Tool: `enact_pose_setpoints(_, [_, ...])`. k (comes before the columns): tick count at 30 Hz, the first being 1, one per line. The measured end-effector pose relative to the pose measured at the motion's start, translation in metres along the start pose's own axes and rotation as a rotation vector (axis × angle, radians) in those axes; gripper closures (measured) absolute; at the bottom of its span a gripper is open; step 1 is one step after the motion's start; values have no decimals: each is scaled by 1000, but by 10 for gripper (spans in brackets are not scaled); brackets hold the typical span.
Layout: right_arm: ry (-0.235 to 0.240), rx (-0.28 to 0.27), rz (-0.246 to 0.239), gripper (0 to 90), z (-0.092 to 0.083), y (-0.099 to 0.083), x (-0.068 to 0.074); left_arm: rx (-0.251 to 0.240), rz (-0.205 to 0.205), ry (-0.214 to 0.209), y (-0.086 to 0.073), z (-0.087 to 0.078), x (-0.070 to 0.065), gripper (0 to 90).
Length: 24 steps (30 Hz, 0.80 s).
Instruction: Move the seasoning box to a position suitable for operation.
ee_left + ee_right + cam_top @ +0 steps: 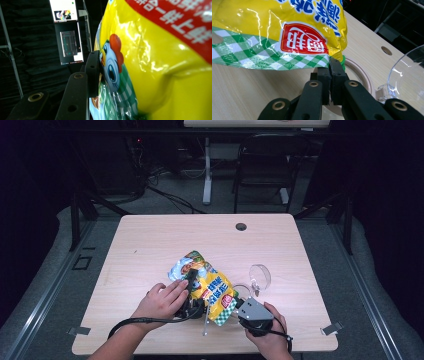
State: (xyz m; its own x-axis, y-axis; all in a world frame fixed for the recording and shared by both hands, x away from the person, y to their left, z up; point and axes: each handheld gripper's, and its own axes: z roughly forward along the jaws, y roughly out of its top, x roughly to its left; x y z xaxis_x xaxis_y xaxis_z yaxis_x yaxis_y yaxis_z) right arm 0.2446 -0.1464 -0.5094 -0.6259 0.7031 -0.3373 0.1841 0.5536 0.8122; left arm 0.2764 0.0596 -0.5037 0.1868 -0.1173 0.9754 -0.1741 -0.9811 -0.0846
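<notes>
wooden table (pixel 150 245), clear jug (pixel 260 276), folding chair (pixel 265 157), monitor (pixel 63 10)

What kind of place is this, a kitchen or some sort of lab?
Most likely a recording lab or studio, not a kitchen: black curtains surround a lone wooden table, cables run over the floor behind it, and lit monitors stand in the dark background.

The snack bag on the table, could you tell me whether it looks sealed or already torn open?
Sealed, as far as shows: the snack bag is puffed and its checked edge is unbroken where the right gripper pinches a corner. The far end is unclear.
</notes>
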Motion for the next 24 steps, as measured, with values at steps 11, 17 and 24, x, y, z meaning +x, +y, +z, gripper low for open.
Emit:
enact_pose_setpoints(11, [-1,-2,14,886,0,-1,-1,-2,16,5,2,-1,3,656])
enact_pose_setpoints(17, [-7,1,13,887,1,-2,-2,4,50,-1,4,-1,5,657])
enact_pose_setpoints(24, [-8,3,20,887,1,-2,-3,12,63,-11,6,-1,7,658])
